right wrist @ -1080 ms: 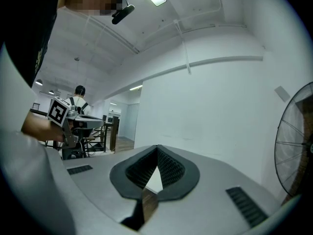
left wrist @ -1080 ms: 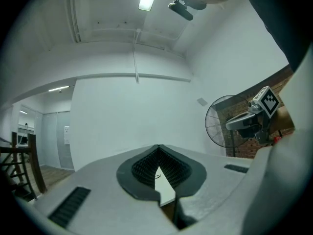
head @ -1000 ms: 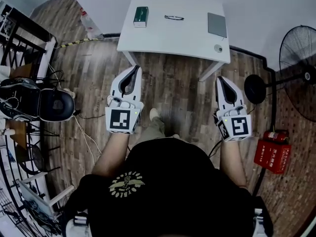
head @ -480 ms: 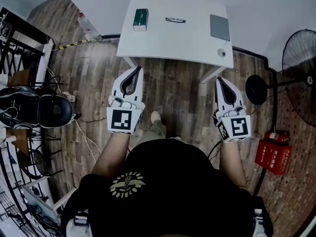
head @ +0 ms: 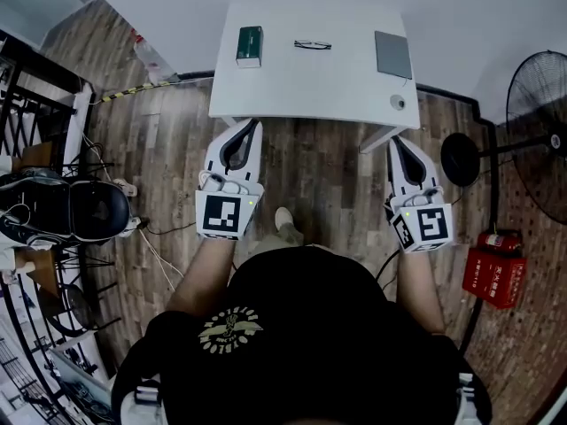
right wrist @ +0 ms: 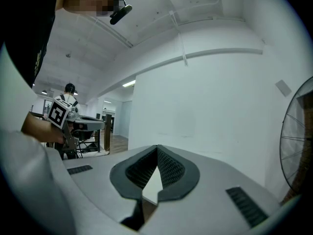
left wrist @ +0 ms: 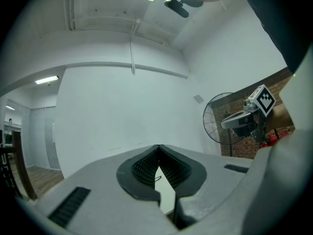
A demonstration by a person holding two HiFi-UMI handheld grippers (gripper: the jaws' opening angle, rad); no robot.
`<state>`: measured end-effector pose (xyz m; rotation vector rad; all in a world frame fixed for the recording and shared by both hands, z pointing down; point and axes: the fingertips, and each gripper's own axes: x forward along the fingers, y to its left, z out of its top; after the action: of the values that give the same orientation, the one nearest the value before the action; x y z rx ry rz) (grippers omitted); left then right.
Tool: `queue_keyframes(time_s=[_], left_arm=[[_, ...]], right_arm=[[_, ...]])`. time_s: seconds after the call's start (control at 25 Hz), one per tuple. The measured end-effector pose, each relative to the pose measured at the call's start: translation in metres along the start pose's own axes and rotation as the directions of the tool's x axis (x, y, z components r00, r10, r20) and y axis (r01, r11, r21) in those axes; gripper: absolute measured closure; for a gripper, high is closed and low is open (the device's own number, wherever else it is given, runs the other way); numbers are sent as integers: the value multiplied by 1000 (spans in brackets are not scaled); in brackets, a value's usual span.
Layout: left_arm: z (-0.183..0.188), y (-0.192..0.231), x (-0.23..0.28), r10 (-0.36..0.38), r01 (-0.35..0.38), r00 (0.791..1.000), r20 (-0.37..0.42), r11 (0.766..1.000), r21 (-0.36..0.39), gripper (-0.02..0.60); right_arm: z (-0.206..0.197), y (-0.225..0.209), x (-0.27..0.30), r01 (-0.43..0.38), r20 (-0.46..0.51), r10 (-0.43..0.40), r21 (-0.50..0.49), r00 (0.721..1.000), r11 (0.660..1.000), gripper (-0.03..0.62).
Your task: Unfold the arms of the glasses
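Glasses (head: 313, 45) are lying on the white table (head: 301, 91) toward its far edge, roughly mid-width; thin dark frame, too small to tell how the arms are sitting. Container-wise: a green box (head: 250, 45) is sitting left of the glasses, well apart, rectangular, lid closed, so I can't tell the contents. Right of the glasses a flat grey slab (head: 392, 54) is lying, rectangular with rounded corners, and a small round object (head: 398, 102) is sitting near the table's right front corner. The tabletop is reading smooth and matte, and the floor (head: 310, 175) is showing wood planks. Left gripper (head: 252, 124) is hanging at the table's near edge: white plastic shell, black ribbed pads, tips touching, nothing between them. Right gripper (head: 395, 140) is sitting the same way on the other side: jaws closed and empty, with a teardrop gap behind the tips. Both are pointing level, well short of the glasses. Off to the right a black round-cage fan (head: 536, 104) is standing on the floor, with a red boxy case (head: 494, 277) lying nearer the person
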<state>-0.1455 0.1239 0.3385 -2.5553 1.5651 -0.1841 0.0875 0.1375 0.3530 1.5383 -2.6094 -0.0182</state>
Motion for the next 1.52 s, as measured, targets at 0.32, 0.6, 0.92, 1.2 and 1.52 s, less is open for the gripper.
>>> queue_keyframes(time_s=[0.32,0.6,0.92,1.2,1.52], left_arm=[[-1,30,23,-32,32,999,12,999,-4,575],[-10,61,36,-58,59,998,17,998,-18,575],[-24,86,40,-115,117,993,39,992,-42,575],[-27,93,38,-127,130,991,44,990,-56,575],[-24,101,48,-95,97,994,48,994,-44,575]], right_arm=[[10,2,36,14,-2,-14,0,1000,1000,594],[17,11,66,38,-5,-38,-5,999,999,594],[20,29,83,76,-15,-76,4,997,997,594],[29,30,76,102,-28,-102,-19,994,995,594],[35,13,85,103,-3,-103,-46,995,994,594]])
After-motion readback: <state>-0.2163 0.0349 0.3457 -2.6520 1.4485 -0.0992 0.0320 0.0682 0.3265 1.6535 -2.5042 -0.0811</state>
